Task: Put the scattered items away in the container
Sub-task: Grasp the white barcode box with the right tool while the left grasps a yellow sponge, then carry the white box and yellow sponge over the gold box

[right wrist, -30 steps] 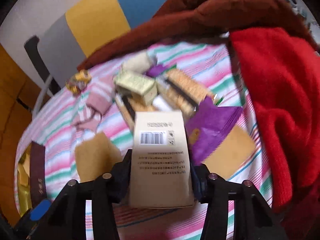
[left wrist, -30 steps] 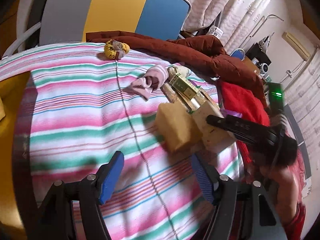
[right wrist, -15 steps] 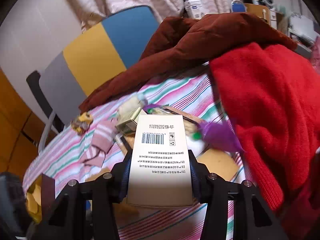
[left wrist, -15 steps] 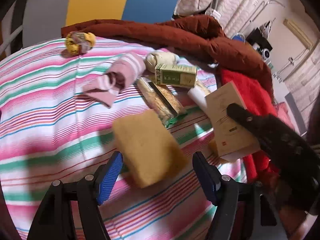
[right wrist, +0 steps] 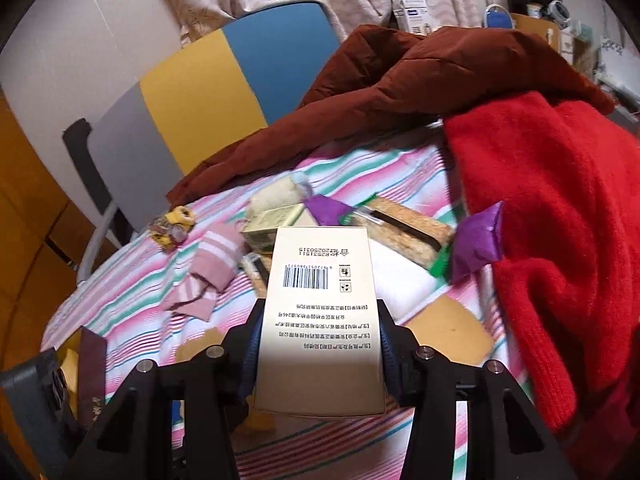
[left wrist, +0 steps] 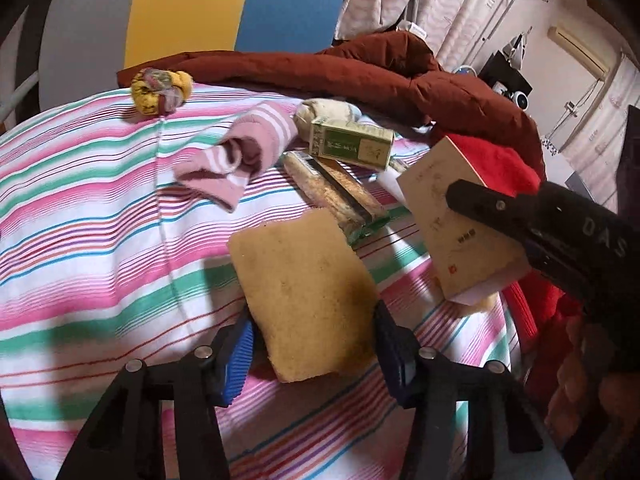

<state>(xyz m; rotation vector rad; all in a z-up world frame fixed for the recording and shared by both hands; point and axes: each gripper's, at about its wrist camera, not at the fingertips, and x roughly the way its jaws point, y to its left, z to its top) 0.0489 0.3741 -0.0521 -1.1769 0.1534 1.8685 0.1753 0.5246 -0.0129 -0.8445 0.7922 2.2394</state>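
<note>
My left gripper (left wrist: pixel 314 354) is open with its blue pads on either side of a yellow sponge (left wrist: pixel 304 296) that lies on the striped cloth; I cannot tell whether the pads touch it. My right gripper (right wrist: pixel 318 344) is shut on a beige carton with a barcode (right wrist: pixel 320 320) and holds it above the cloth; it also shows in the left wrist view (left wrist: pixel 452 232). A pink striped sock (left wrist: pixel 240 160), a green box (left wrist: pixel 352 146), a cracker pack (left wrist: pixel 336 196) and a yellow cloth ball (left wrist: pixel 160 90) lie scattered. No container shows clearly.
A brown quilted jacket (left wrist: pixel 360 76) and a red sweater (right wrist: pixel 560 220) are piled at the far and right edges. A purple packet (right wrist: pixel 476 240) and a brown flat card (right wrist: pixel 444 328) lie by the sweater. A tricolour chair back (right wrist: pixel 208 96) stands behind.
My left gripper has moved forward until its pads flank the sponge. My right gripper has lifted the carton higher and tilted up.
</note>
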